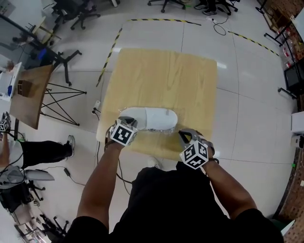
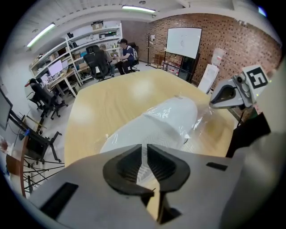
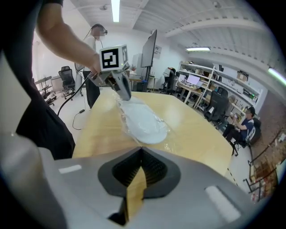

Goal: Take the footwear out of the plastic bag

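A white shoe (image 1: 151, 118) lies inside a clear plastic bag (image 1: 167, 129) near the front edge of the wooden table (image 1: 166, 76). My left gripper (image 1: 125, 122) sits at the bag's left end, and its jaws are closed to a thin slit on the film. The shoe (image 2: 167, 118) fills the left gripper view just past those jaws. My right gripper (image 1: 183, 136) is shut at the bag's right end. Only table wood shows in its slit, and I cannot tell whether it pinches the loose plastic edge (image 3: 167, 145). In the right gripper view the shoe (image 3: 143, 120) stretches toward the left gripper (image 3: 125, 93).
The table's far half is bare wood. Left of the table stand a small wooden side table (image 1: 29, 92) and office chairs (image 1: 76, 12). A seated person's leg (image 1: 45, 151) is on the floor at left. Cables (image 1: 95, 111) hang by the table's left edge.
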